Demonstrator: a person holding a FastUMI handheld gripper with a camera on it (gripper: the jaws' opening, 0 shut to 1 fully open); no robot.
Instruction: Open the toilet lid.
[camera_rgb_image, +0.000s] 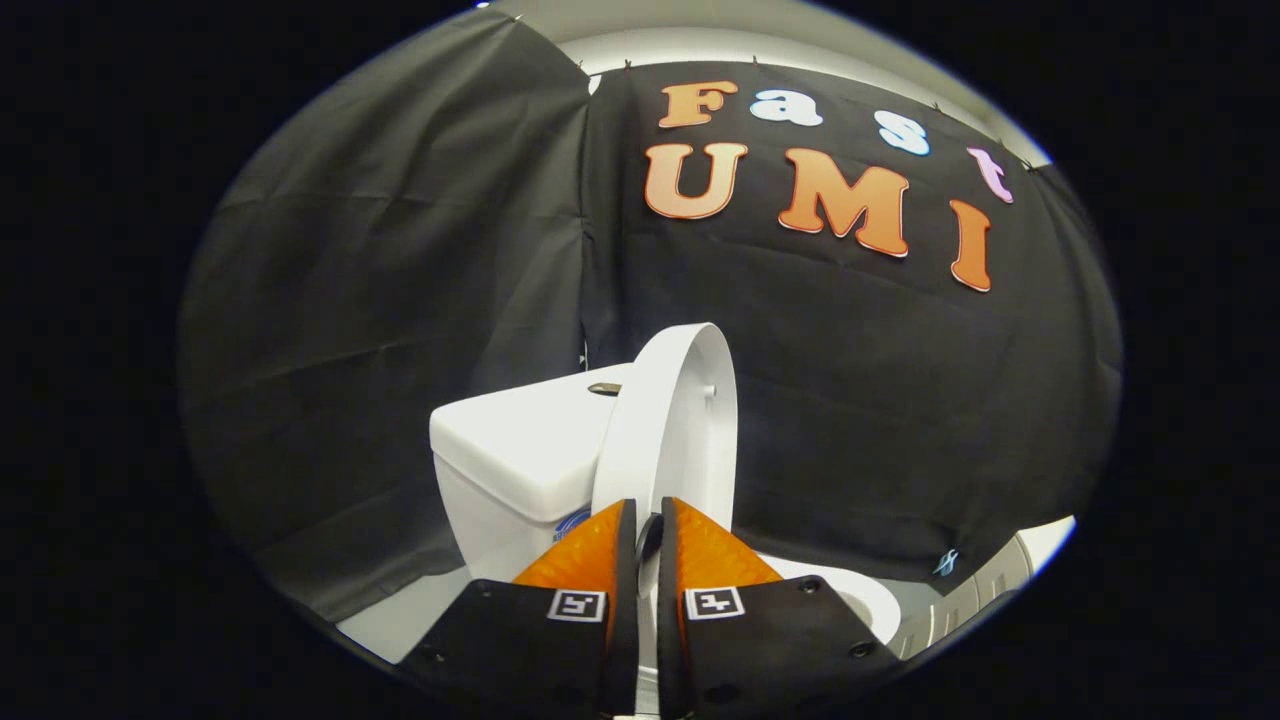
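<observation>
Gripper (646, 515): one unit, two orange fingers (590, 555) on black mounts, each mount bearing a square marker. Jaws drawn nearly together, a narrow gap between, pinching the lid (680, 420) edge.

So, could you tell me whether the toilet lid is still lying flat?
No, the toilet lid stands raised, its edge between the hand-held gripper fingers.

black cloth (400, 300) hangs in creased folds as the booth's backdrop, two panels meeting at a vertical seam behind the fixture. above the cloth's top edge, a strip of pale wall (640, 45) catches the light. at the foot of the drapes, a patch of light floor (400, 625) shows to one side, while a white ribbed object (985, 585), too small to identify, sits low on the other side.
</observation>
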